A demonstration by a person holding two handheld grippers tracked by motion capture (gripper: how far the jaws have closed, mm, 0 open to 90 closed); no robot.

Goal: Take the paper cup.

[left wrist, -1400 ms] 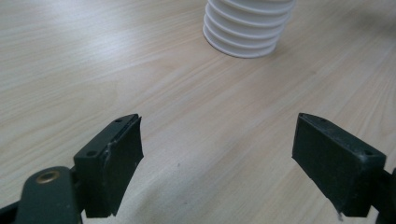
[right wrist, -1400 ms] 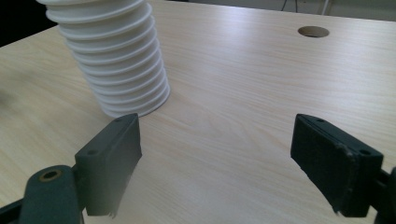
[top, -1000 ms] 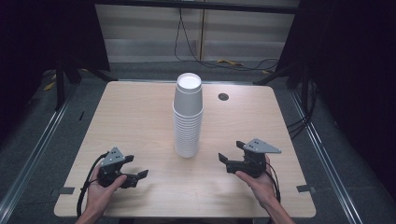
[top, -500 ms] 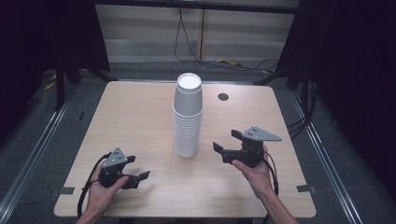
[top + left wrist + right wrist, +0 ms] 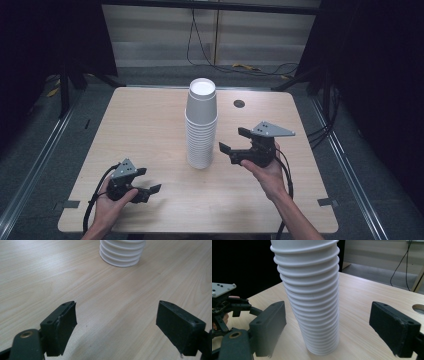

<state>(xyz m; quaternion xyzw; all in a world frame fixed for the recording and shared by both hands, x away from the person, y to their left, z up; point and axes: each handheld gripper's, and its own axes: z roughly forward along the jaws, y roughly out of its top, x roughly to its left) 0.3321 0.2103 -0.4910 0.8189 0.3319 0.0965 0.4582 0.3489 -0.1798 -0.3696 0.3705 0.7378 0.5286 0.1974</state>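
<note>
A tall stack of white paper cups (image 5: 201, 125) stands upright mid-table. My right gripper (image 5: 232, 140) hovers above the table just right of the stack, open, its jaws pointing at the cups and apart from them. In the right gripper view the stack (image 5: 309, 302) rises between and beyond the open jaws (image 5: 328, 327). My left gripper (image 5: 150, 180) rests low near the front left edge, open; its jaws have just been closing slightly with nothing between them. In the left gripper view its jaws (image 5: 116, 325) frame bare wood, with the stack's base (image 5: 122, 252) farther off.
The light wooden table (image 5: 150, 120) has a small dark round hole (image 5: 239, 103) behind the stack on the right. Dark floor, rails and cables surround the table. The left gripper (image 5: 239, 307) appears beyond the stack in the right gripper view.
My right gripper has risen off the table and moved left toward the cup stack. The left gripper has stayed in place.
</note>
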